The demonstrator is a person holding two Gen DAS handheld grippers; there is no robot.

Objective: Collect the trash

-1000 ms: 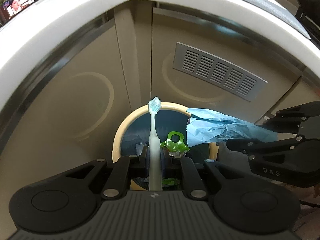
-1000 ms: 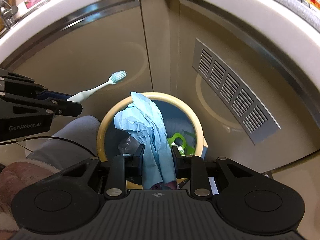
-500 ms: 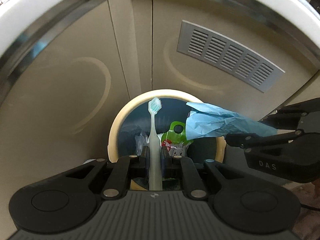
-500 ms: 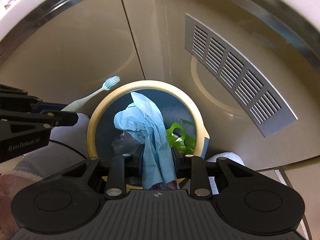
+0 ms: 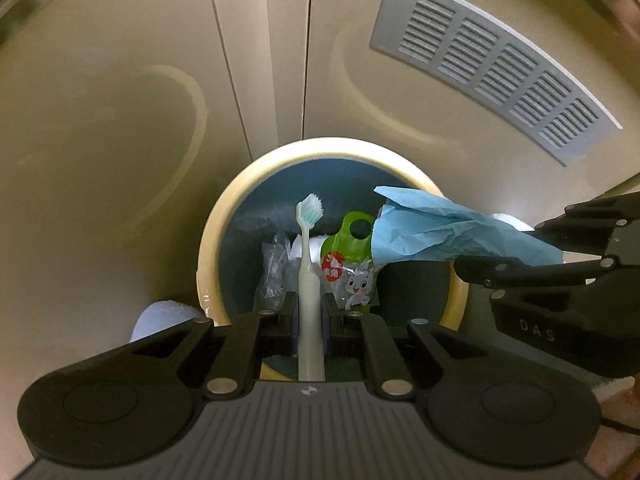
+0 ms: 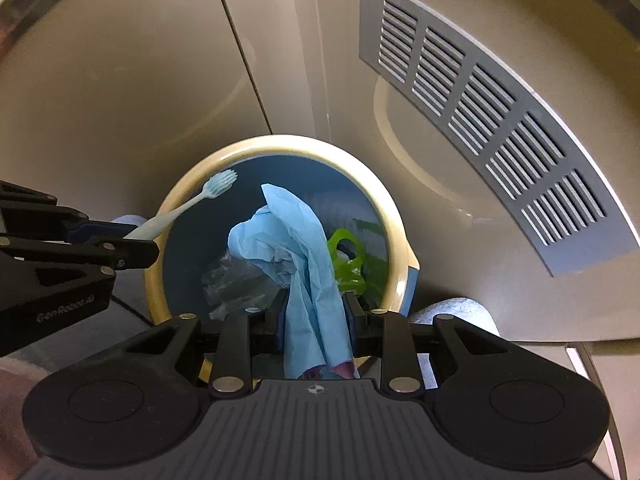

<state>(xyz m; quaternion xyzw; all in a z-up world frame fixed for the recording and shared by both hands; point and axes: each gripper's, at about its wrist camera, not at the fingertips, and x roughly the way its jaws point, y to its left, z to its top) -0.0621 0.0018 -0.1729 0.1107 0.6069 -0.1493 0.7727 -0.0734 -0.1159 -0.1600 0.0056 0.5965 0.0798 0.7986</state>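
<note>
A round bin with a cream rim (image 5: pixel 224 200) (image 6: pixel 384 208) and blue inside stands below both grippers. My left gripper (image 5: pixel 309 312) is shut on a pale toothbrush (image 5: pixel 308 264), its head over the bin's opening; the toothbrush also shows in the right wrist view (image 6: pixel 188 208). My right gripper (image 6: pixel 316 312) is shut on a crumpled light blue paper sheet (image 6: pixel 296 248), held over the bin; it reaches in from the right in the left wrist view (image 5: pixel 448 228). In the bin lie a green snack wrapper (image 5: pixel 352 256) (image 6: pixel 348 260) and clear plastic film (image 5: pixel 274 268) (image 6: pixel 232 284).
Beige cabinet doors (image 5: pixel 120 120) rise close behind the bin, with a grey vent grille (image 5: pixel 492 64) (image 6: pixel 488 96) on the right door. White rolled cloth lies beside the bin on the floor (image 5: pixel 160 316) (image 6: pixel 460 312).
Both grippers have moved down and closer to the bin, carrying the toothbrush and the blue paper over its opening. The counter edge has left the view. Both grips are unchanged.
</note>
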